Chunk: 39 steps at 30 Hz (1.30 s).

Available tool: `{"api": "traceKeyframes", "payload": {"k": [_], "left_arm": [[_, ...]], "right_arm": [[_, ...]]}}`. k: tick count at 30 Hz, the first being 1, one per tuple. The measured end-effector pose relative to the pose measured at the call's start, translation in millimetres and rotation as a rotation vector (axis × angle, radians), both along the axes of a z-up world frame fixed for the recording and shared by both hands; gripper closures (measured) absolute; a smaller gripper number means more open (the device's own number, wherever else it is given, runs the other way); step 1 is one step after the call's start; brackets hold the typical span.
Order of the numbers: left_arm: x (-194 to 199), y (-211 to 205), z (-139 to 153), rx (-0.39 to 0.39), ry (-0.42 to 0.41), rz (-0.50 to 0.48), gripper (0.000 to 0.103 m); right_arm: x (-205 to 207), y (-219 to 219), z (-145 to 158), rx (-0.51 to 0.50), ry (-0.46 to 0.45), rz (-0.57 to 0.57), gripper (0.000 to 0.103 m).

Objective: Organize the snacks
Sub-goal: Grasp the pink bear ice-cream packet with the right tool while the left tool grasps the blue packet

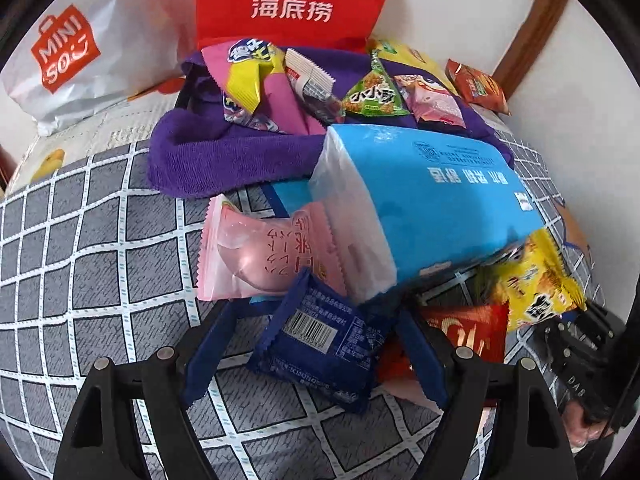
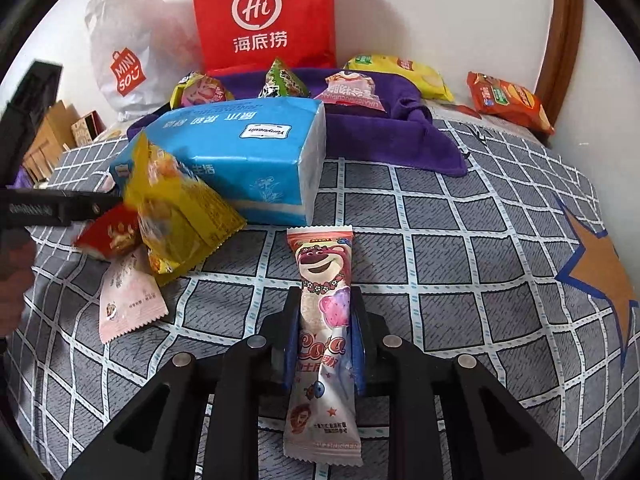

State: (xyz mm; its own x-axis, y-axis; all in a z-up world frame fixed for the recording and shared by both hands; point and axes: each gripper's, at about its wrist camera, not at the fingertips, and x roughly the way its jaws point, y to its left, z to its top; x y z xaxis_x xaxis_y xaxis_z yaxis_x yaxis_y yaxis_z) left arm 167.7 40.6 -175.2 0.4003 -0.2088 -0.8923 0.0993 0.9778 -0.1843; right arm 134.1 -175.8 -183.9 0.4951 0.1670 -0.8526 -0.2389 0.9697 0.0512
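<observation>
A grey bedsheet with a white grid pattern (image 2: pixel 460 216) covers the bed and carries everything. At the back, a red paper bag with a white "Hi" logo (image 2: pixel 262 16) stands against the wall beside a white plastic Miniso bag (image 2: pixel 128 60). In front of them lies a crumpled purple towel (image 2: pixel 384 136) holding several small snack packets, and just before it rests a large blue-and-white pack of tissues (image 2: pixel 248 152). Beside the pack's near end sits a yellow crinkled snack bag (image 2: pixel 180 216), touching a small red snack packet (image 2: pixel 110 236) and a pale pink flat sachet (image 2: pixel 128 300). The right claw (image 2: pixel 325 308) is pressed onto a long pink bear-printed candy wrapper (image 2: pixel 324 280), which sticks forward from it over the sheet. The left claw (image 1: pixel 316 320) is spread wide around a dark blue foil biscuit packet (image 1: pixel 320 340), which lies against a pink peach-printed pastry packet (image 1: pixel 260 248).
</observation>
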Motion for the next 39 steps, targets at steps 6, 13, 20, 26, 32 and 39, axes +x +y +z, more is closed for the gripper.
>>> {"api": "traceKeyframes", "payload": {"k": [6,13,20,26,32,39], "left_arm": [[-16.6,11.4,5.3,-0.022,0.026,0.005,0.052],[-41.4,25.8,9.3,-0.016,0.022,0.003,0.051],[-51.3,7.9,5.0,0.001,0.018,-0.078,0.026],[-49.6,-5.2,1.7,0.087,-0.024,-0.079,0.027],[-52.7,-3.9,3.6,0.152,-0.066,-0.040,0.062],[-63.8,18.4,18.8,0.045,-0.049,0.000,0.081]], "right_arm": [[-0.1,-0.1,0.3,0.005,0.001,0.000,0.081],[-0.4,-0.7,0.1,0.015,0.001,-0.002,0.081],[0.8,-2.5,-0.7,0.029,0.000,-0.003,0.081],[-0.1,-4.7,-0.7,0.038,0.002,-0.003,0.081],[0.2,-4.8,-0.8,0.040,0.002,-0.003,0.081],[-3.1,-15.9,2.1,0.073,0.001,-0.036,0.084]]}}
